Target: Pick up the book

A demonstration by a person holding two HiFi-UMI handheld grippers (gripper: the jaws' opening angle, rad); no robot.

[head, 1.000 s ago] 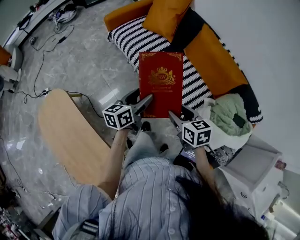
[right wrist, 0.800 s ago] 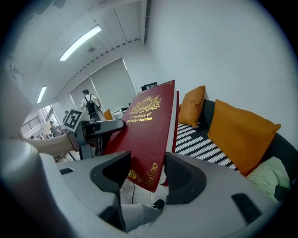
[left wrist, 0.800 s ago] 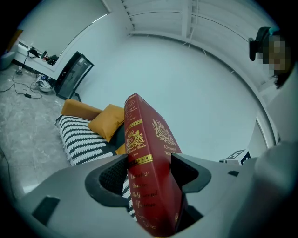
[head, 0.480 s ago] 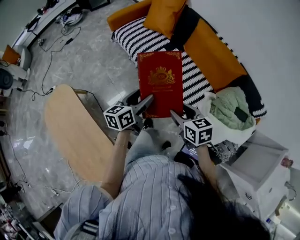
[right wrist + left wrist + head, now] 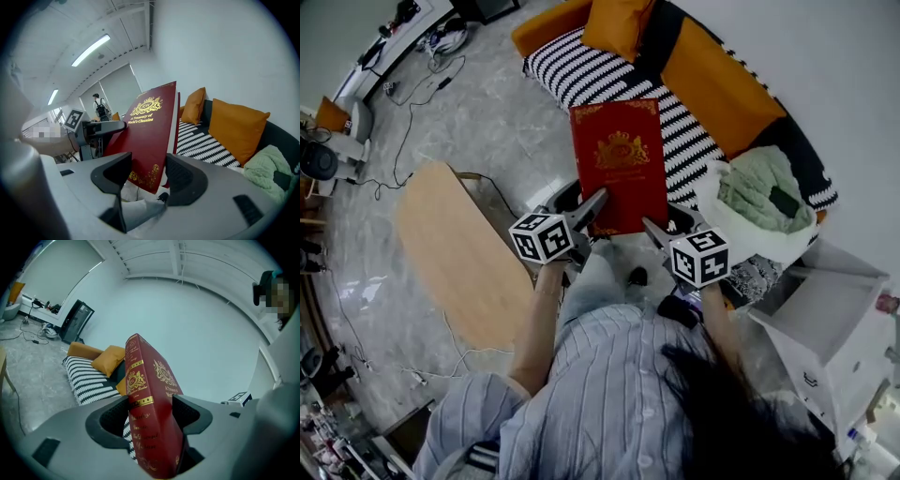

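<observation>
Holding the red book (image 5: 619,159) aloft, left gripper (image 5: 596,201) and right gripper (image 5: 652,229) fingers both clenched on its near edge

The red book (image 5: 619,164) is closed, with a gold crest and gold letters. It is up in the air, over the striped sofa's (image 5: 581,70) front edge.
</observation>
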